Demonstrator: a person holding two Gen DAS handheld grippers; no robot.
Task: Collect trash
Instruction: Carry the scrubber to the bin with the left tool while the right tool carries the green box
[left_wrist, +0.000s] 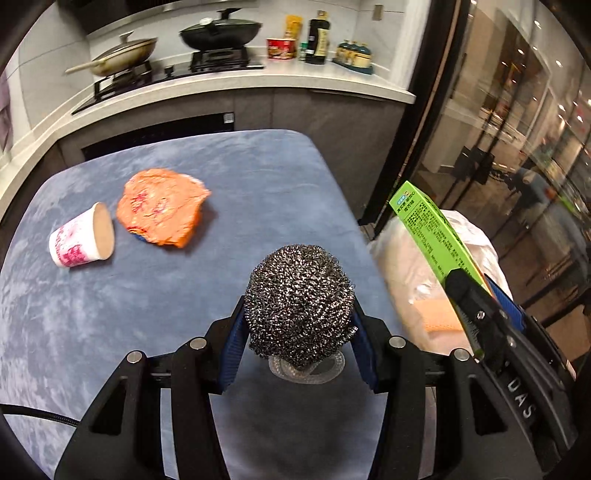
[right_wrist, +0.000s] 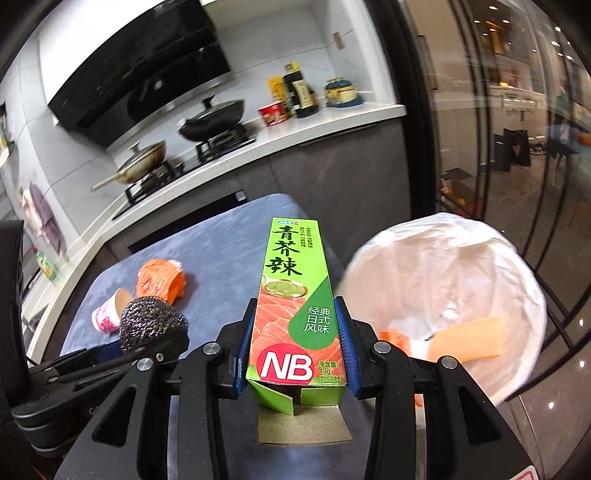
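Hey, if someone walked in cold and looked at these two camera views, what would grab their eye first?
Probably the bright green wasabi box clamped in the right gripper, just left of the white-lined trash bin. Next, the glittering steel wool scrubber held in the left gripper above the blue tablecloth. Behind it lie a crumpled orange wrapper and a tipped paper cup.

Black linkage frames, silver pivot screws, ribbed blue fingers (right_wrist: 347, 343), braided black cable.
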